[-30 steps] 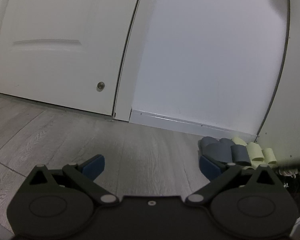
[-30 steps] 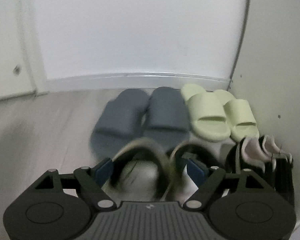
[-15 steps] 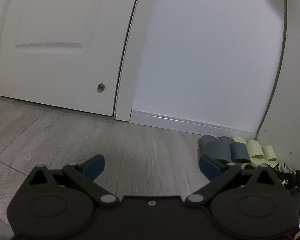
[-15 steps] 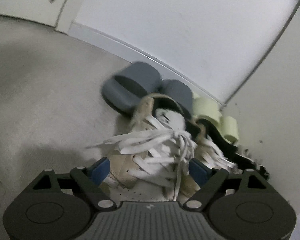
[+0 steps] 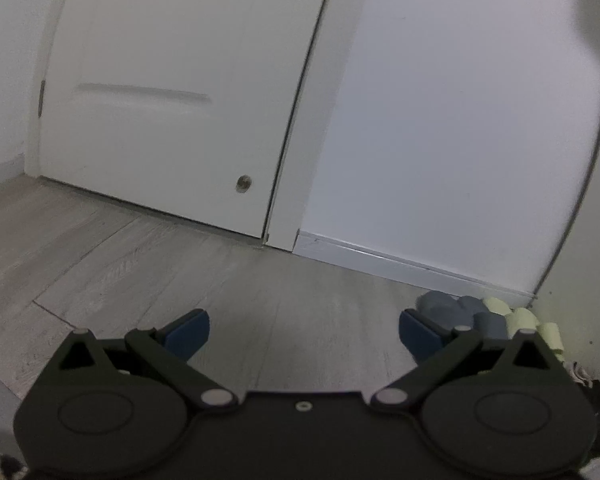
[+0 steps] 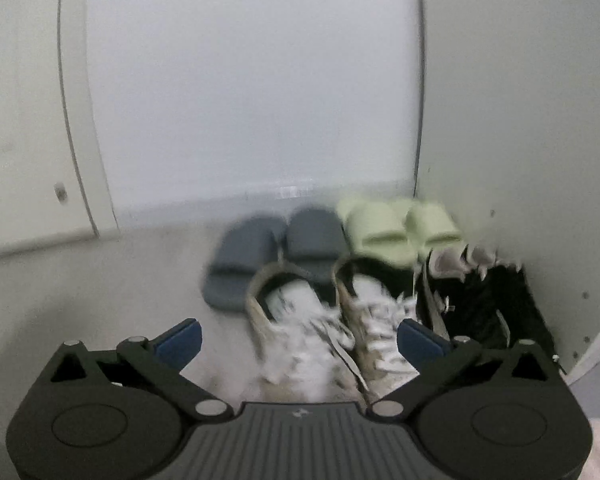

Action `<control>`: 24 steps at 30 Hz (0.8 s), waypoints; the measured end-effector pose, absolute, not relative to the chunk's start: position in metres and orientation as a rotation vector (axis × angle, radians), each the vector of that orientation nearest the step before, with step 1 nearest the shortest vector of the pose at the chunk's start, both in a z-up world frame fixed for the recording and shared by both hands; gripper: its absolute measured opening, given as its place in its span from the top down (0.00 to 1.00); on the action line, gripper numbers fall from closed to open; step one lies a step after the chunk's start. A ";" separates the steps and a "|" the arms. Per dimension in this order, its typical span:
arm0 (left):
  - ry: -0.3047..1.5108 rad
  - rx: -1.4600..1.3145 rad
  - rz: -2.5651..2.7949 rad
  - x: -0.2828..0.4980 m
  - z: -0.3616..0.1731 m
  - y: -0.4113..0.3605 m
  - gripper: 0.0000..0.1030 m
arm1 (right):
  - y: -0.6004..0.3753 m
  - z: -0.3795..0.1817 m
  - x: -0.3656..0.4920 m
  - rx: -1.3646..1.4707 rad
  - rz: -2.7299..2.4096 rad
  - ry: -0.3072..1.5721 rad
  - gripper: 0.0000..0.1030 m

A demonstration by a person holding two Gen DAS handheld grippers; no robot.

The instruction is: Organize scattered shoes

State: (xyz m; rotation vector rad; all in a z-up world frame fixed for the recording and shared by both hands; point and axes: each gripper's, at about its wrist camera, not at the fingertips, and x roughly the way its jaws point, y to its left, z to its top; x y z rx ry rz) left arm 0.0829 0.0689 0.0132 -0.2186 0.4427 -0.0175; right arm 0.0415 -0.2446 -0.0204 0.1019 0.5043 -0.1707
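Corner of white wall (image 6: 240,100), wood-look floor (image 5: 260,300).

- Grey slides (image 6: 276,244): a pair, side by side against the wall's skirting.
- Pale green slides (image 6: 396,228): a pair, just right of the grey slides, in the corner.
- Beige-and-white laced sneakers (image 6: 332,320): a pair, in front of the grey slides, touching them; blurred.
- Dark shoes (image 6: 496,304): right of the sneakers, in front of the green slides.
- Right gripper (image 6: 298,340): jaws spread wide, nothing gripped, above the sneakers.
- Left gripper (image 5: 304,330): jaws spread wide, empty, over bare floor left of the slides.
- White door (image 5: 172,100): left of the wall.
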 end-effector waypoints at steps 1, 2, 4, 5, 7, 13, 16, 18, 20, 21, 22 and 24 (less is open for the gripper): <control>0.447 -0.180 -0.015 0.077 0.020 0.065 0.01 | -0.234 -0.007 0.030 0.105 -0.157 0.485 0.00; 0.453 -0.150 -0.009 0.073 0.024 0.062 0.01 | -0.227 0.003 0.024 0.098 -0.152 0.485 0.00; 0.486 -0.104 0.000 0.063 0.033 0.056 0.01 | -0.215 0.022 0.014 0.074 -0.146 0.498 0.00; 0.503 -0.105 -0.004 0.059 0.035 0.055 0.01 | -0.210 0.030 0.009 0.054 -0.145 0.507 0.00; 0.553 -0.140 -0.025 0.049 0.040 0.054 0.01 | -0.200 0.045 0.000 0.011 -0.150 0.520 0.00; 0.662 -0.216 -0.066 0.015 0.051 0.051 0.01 | -0.179 0.067 -0.027 -0.026 -0.142 0.502 0.00; 0.664 -0.173 -0.055 -0.001 0.056 0.045 0.01 | -0.170 0.069 -0.037 -0.012 -0.120 0.505 0.00; 0.657 -0.155 -0.050 -0.007 0.059 0.042 0.01 | -0.167 0.066 -0.040 -0.005 -0.106 0.519 0.00; 0.651 -0.148 -0.046 -0.014 0.062 0.041 0.01 | -0.163 0.064 -0.044 -0.006 -0.095 0.531 0.00; 0.650 -0.147 -0.045 -0.017 0.063 0.042 0.01 | -0.162 0.063 -0.045 -0.005 -0.089 0.536 0.00; 0.649 -0.151 -0.045 -0.020 0.064 0.042 0.01 | -0.161 0.062 -0.047 0.000 -0.090 0.538 0.00; 0.647 -0.155 -0.046 -0.020 0.066 0.043 0.01 | -0.159 0.062 -0.049 0.001 -0.091 0.542 0.00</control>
